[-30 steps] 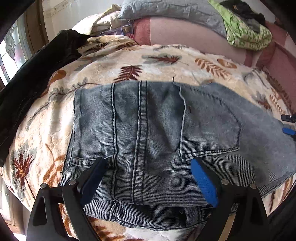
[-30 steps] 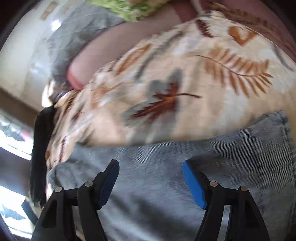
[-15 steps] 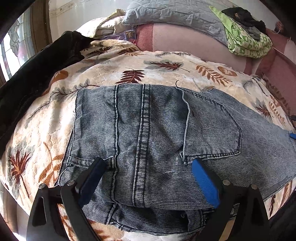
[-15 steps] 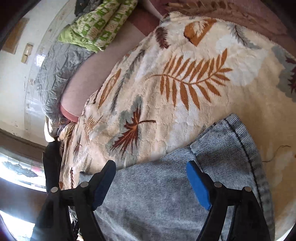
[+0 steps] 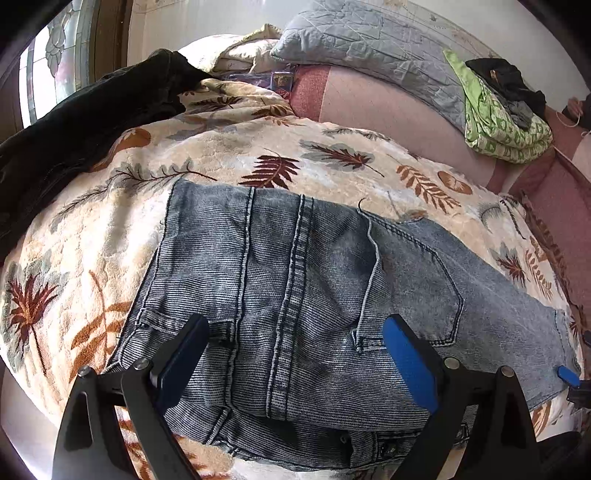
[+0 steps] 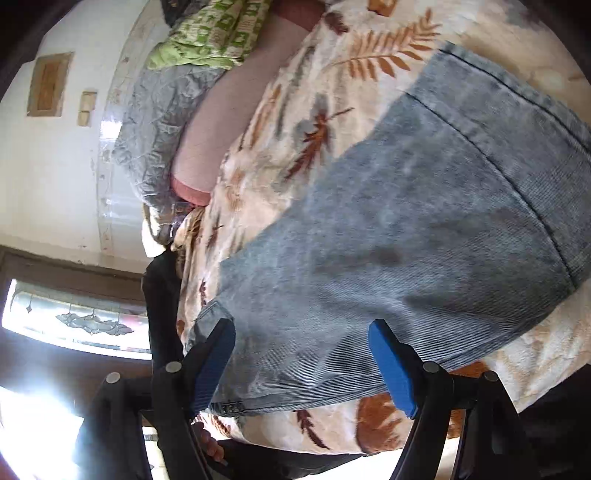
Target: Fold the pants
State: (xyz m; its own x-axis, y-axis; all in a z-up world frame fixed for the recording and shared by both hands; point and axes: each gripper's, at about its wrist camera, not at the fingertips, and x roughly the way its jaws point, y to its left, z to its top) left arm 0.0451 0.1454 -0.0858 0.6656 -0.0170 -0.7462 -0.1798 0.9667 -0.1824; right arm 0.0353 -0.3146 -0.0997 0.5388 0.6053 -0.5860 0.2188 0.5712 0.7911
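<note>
Showing back pocket (image 5: pixel 410 284) left view, hem (image 6: pixel 513 110) right view, jeans (image 5: pixel 295 295)

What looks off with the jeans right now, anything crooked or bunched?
The jeans lie slightly askew on the leaf-print blanket: the waistband end is doubled under near the left gripper, and a loose thread curls off the upper edge. No damage visible.

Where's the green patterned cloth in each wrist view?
Left wrist: green patterned cloth at upper right, lying on the pink bolster.
Right wrist: top, left of centre, image rotated.
Shared landmark: grey quilted pillow, beside the cloth in both.
</note>
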